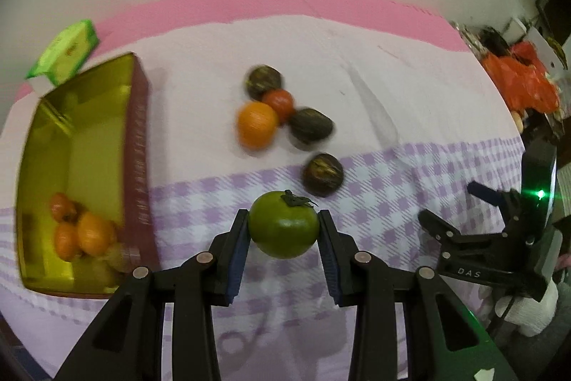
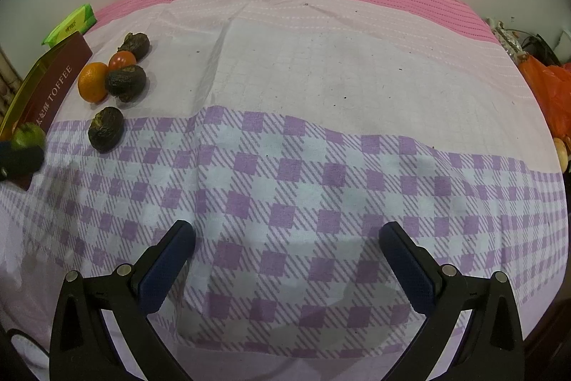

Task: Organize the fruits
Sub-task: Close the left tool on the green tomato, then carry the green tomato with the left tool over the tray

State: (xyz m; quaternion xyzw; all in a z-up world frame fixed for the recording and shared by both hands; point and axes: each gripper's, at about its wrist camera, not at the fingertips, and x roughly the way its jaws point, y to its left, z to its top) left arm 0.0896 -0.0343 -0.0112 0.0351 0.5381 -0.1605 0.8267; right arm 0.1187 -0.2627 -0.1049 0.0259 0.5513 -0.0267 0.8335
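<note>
My left gripper [image 1: 283, 227] is shut on a green tomato-like fruit [image 1: 283, 229], held above the checked cloth. Beyond it lie three dark fruits [image 1: 323, 174], an orange [image 1: 257, 124] and a red tomato [image 1: 280, 101]. To the left stands an open gold-lined tin [image 1: 89, 145] with several orange fruits [image 1: 91, 232] in its near corner. My right gripper [image 2: 285, 256] stands open over bare cloth, nothing between its fingers. The same loose fruits, among them the orange [image 2: 92, 81], lie at the far left of the right wrist view, and the green fruit [image 2: 28, 135] shows at the left edge.
A green packet [image 1: 67, 50] lies behind the tin. The tin's maroon side [image 2: 53, 91] reads TOFFEE. An orange plastic bag [image 2: 549, 91] and clutter sit past the cloth's right edge. The right gripper [image 1: 492, 238] appears at the right of the left wrist view.
</note>
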